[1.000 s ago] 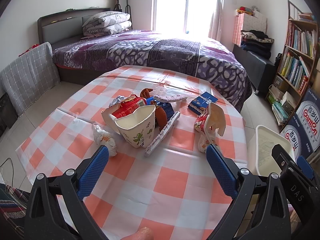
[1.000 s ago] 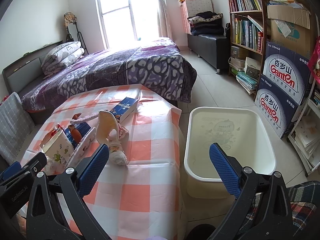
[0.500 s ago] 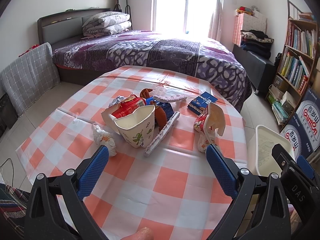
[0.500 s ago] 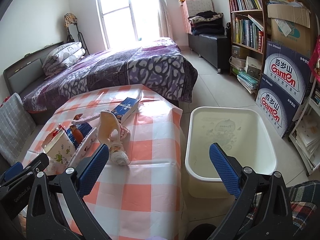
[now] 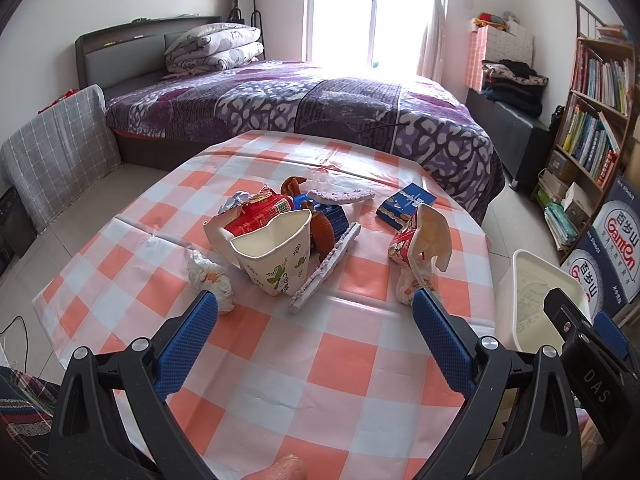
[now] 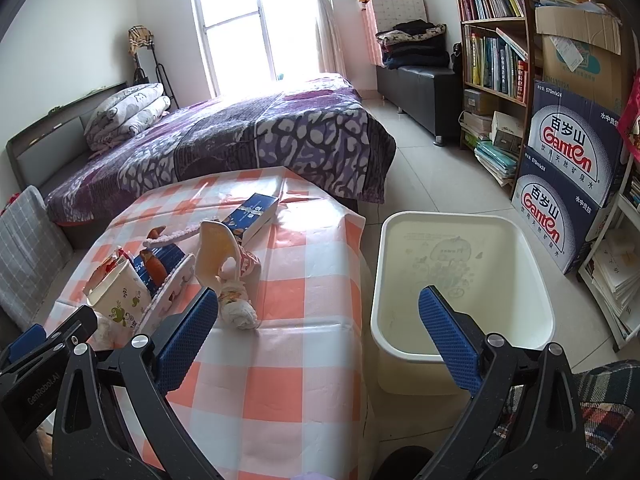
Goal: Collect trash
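Trash lies in a heap on the checked table (image 5: 280, 360): a white paper cup with green leaves (image 5: 276, 258), a red carton (image 5: 256, 212) behind it, a crumpled tissue (image 5: 210, 280), a torn red-and-white cup (image 5: 420, 240) and a blue box (image 5: 406, 205). My left gripper (image 5: 314, 316) is open and empty, just short of the paper cup. My right gripper (image 6: 320, 314) is open and empty, over the gap between the table edge and the white bin (image 6: 460, 280). A wadded tissue (image 6: 238, 308) lies by its left finger.
The white bin (image 5: 540, 292) stands on the floor right of the table. A purple bed (image 5: 300, 108) lies beyond the table. Bookshelves (image 6: 496, 40) and stacked water boxes (image 6: 568, 176) line the right wall. A grey checked cushion (image 5: 56, 148) leans at left.
The right wrist view has shifted slightly, bringing the table and bin a little nearer. The left gripper has barely moved. Both stay open.
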The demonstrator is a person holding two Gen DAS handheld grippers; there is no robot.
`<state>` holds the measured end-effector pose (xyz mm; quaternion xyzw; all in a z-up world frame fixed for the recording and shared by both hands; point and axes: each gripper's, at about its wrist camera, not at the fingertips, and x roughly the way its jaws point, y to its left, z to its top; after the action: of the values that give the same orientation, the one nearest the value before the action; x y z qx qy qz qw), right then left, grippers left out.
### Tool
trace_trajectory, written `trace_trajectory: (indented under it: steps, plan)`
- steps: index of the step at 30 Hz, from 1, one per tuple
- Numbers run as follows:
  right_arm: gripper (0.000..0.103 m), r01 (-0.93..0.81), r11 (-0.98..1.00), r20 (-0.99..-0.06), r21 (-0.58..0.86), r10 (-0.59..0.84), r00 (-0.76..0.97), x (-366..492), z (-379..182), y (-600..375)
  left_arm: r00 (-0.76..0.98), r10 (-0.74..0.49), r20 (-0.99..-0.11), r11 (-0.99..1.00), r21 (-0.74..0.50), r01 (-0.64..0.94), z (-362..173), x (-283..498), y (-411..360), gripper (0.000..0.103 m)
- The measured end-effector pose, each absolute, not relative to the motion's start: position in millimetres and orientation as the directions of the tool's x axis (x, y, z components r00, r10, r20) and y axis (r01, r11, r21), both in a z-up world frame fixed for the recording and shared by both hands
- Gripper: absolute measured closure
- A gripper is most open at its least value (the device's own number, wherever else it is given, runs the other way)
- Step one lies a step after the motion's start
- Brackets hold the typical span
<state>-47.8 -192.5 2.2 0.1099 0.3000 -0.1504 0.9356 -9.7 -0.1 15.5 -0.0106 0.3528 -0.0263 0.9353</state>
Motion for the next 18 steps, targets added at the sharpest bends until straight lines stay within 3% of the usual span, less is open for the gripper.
trace_trajectory:
  steps: [18]
  plan:
    - [0.007,0.349,0.93,-0.597,0.119,-0.214,0.773,-47.5,2.4,-193.9,0.744,-0.057,-0.666,0.998,-0.04,0.04,12.7,-9.2,1.2,0.008]
